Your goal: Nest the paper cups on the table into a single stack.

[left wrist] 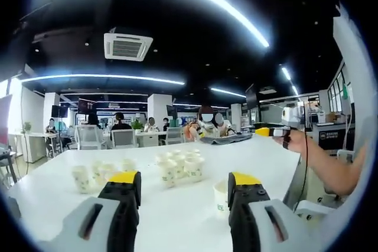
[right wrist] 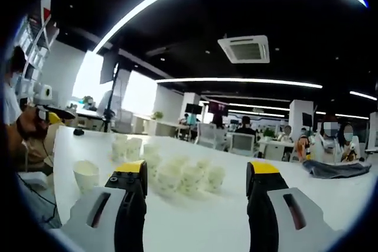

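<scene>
Many cups loose, nothing stacked yet

Paper cups (left wrist: 180, 168) stand scattered across the white desk (left wrist: 71, 196), apparently none nested. Left hand-held gripper (left wrist: 184, 188) and right hand-held gripper (right wrist: 196, 178) both gape wide and empty, above the desk. All the nesting seems left.

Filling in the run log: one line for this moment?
left gripper: open | right gripper: open | paper cups: loose on table | stack: not started
</scene>
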Demonstrator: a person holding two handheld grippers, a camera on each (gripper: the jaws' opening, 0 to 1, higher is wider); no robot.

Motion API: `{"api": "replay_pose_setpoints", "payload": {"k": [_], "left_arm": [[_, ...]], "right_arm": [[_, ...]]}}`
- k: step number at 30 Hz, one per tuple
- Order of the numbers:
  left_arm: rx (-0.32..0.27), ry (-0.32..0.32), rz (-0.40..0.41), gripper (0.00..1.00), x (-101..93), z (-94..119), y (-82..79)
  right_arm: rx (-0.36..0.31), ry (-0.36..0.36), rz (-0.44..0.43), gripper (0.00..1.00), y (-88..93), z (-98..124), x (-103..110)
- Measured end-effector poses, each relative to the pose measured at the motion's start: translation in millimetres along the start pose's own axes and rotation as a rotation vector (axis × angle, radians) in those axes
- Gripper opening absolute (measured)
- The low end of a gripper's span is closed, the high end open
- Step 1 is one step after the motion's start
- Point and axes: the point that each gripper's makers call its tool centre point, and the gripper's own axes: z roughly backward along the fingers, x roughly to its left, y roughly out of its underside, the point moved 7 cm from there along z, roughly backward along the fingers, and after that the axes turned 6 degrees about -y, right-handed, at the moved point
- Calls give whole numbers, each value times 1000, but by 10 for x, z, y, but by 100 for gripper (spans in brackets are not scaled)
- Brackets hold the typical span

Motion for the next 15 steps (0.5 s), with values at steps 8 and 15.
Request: {"api": "replay_pose_setpoints", "payload": {"k": [8, 15], "left_arm": [[0, -6, 8, 63, 59, -12, 19], [4, -19, 9, 62, 101, -2, 27]], "right_arm": [[36, -19, -13, 71, 135, -258, -323], [61, -16, -13, 71, 257, -392, -532]]}}
